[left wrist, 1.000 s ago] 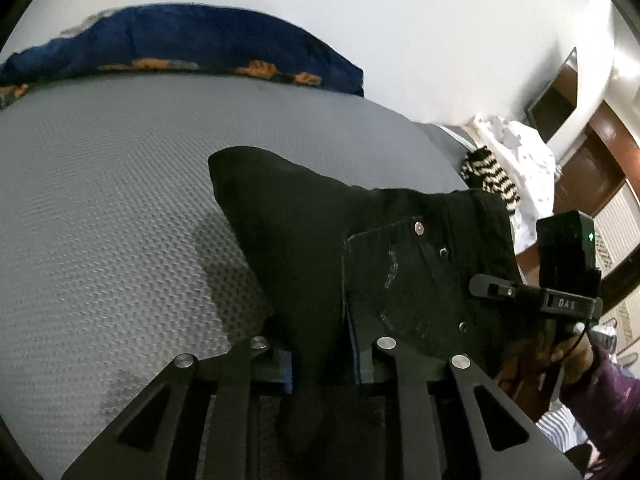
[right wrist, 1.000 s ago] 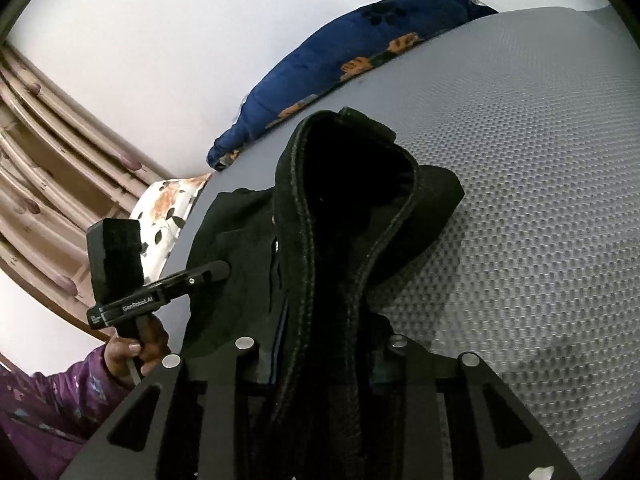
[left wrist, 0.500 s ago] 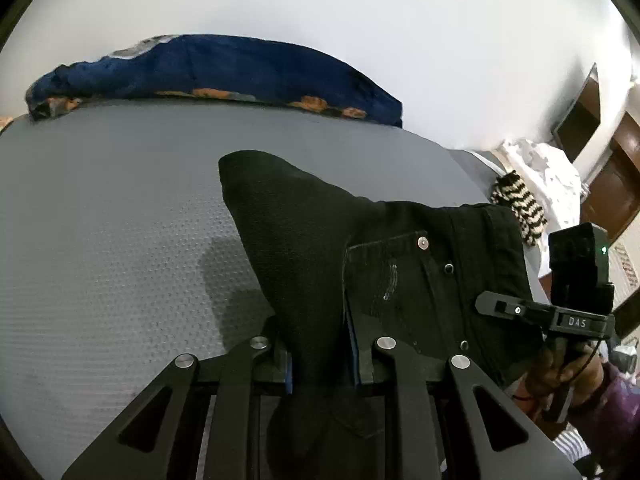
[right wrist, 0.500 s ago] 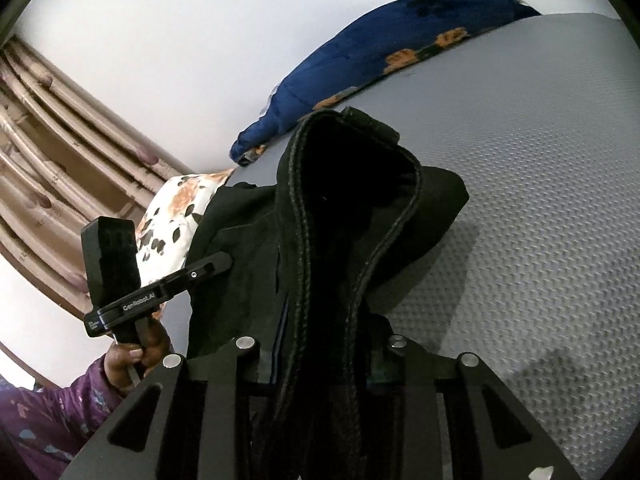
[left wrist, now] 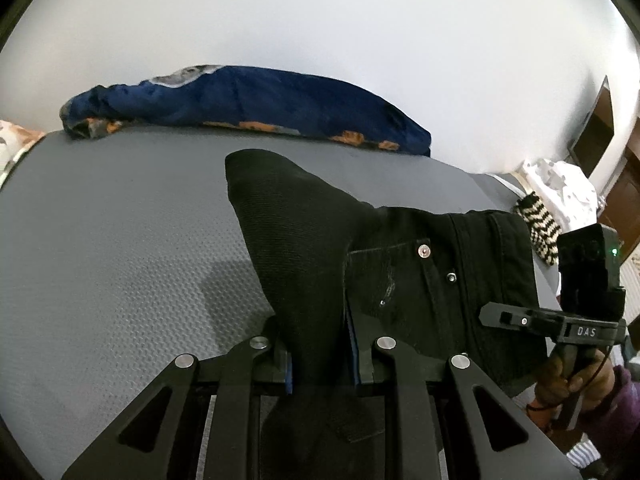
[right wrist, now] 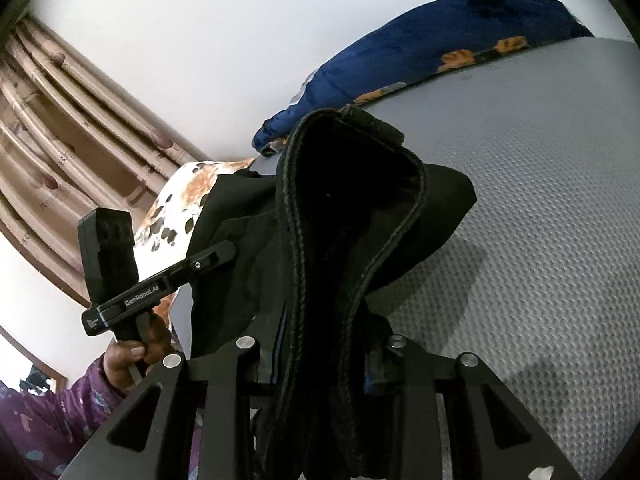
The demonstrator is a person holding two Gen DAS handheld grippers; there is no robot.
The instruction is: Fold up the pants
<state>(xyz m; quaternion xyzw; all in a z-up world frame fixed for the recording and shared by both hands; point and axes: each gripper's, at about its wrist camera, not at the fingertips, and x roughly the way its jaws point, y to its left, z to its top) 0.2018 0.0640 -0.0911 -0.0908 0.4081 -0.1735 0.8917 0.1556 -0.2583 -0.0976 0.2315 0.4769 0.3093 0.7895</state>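
Grey textured bed (left wrist: 120,248) underneath, blue blanket (left wrist: 256,100) along wall. Black pants (left wrist: 320,240) lifted above bed, stretched between both grippers. Left gripper (left wrist: 320,360) clamped on bunched fabric; right gripper (right wrist: 320,364) clamped on waistband (right wrist: 296,240). Silver rivet (left wrist: 424,250) at pocket corner.

Grey textured bed (left wrist: 120,248) ahead of the fingers. Dark blue blanket (left wrist: 256,100) heaped along its far edge, possibly a quilt.

Pants (left wrist: 304,240) above the mattress (left wrist: 120,248), blanket (left wrist: 256,100) along mattress's far edge, floral pillow (right wrist: 176,208) off its left end, striped cloth (left wrist: 540,232) at right.
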